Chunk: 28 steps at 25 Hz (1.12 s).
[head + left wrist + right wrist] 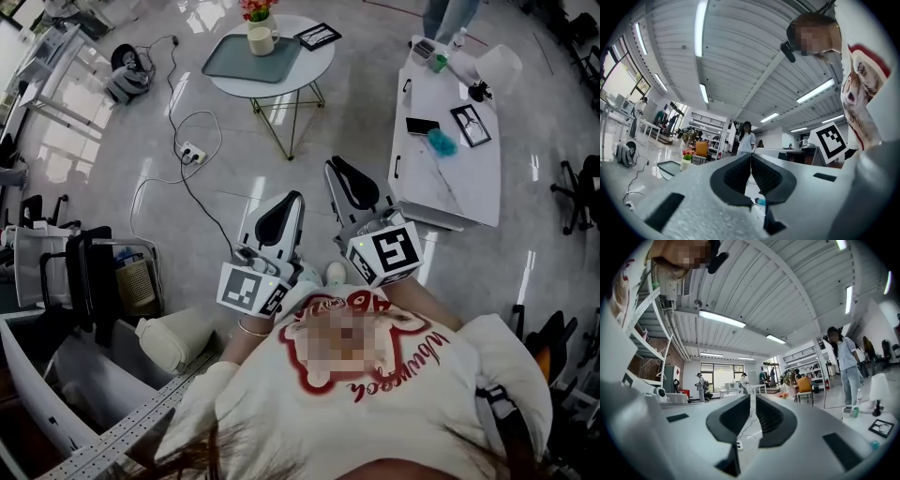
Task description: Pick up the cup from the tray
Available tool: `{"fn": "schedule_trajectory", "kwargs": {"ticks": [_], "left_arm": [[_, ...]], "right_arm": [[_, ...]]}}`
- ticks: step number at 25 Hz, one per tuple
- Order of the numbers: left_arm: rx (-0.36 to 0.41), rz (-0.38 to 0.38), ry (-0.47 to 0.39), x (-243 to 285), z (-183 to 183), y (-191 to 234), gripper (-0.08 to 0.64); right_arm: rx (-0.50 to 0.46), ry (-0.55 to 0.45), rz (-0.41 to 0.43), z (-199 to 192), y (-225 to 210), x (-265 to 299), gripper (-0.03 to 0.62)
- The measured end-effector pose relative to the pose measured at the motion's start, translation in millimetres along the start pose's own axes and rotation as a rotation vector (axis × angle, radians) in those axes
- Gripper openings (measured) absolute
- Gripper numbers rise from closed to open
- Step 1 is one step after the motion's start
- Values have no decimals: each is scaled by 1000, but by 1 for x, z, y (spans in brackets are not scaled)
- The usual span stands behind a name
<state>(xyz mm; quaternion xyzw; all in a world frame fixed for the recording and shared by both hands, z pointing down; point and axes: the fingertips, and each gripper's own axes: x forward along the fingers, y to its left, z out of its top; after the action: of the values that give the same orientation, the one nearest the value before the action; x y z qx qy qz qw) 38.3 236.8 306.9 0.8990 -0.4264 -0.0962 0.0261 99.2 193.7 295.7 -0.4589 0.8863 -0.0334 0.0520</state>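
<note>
The cream cup point(261, 39) stands on a grey-green tray point(246, 64) on a round white table point(314, 66) at the far side of the room. In the left gripper view the cup point(686, 164) and tray point(669, 168) are small, far off at the left. My left gripper point(286, 202) and right gripper point(337, 167) are held close to my chest, side by side, well short of that table. Both have their black pads pressed together with nothing between them, as the left gripper point(750, 157) and right gripper point(752, 397) views confirm.
Flowers point(256, 9) and a picture frame point(317, 36) share the round table. A long white table point(448, 155) with a phone, frame and lamp stands right. A power strip point(192, 152) and cables lie on the floor. A person point(746, 138) stands beyond.
</note>
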Motion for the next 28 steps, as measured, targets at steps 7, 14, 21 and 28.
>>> {"fn": "schedule_trajectory", "kwargs": {"ticks": [7, 14, 21, 28], "left_arm": [[-4, 36, 2, 2, 0, 18, 14], [-8, -1, -8, 30, 3, 51, 15], [14, -62, -16, 72, 17, 110, 14], [7, -82, -25, 101, 27, 181, 15]], "right_arm": [[20, 8, 15, -6, 0, 15, 54], [-5, 4, -8, -5, -11, 49, 54], [-23, -30, -39, 6, -29, 118, 54], [-50, -42, -43, 8, -31, 193, 54]]}}
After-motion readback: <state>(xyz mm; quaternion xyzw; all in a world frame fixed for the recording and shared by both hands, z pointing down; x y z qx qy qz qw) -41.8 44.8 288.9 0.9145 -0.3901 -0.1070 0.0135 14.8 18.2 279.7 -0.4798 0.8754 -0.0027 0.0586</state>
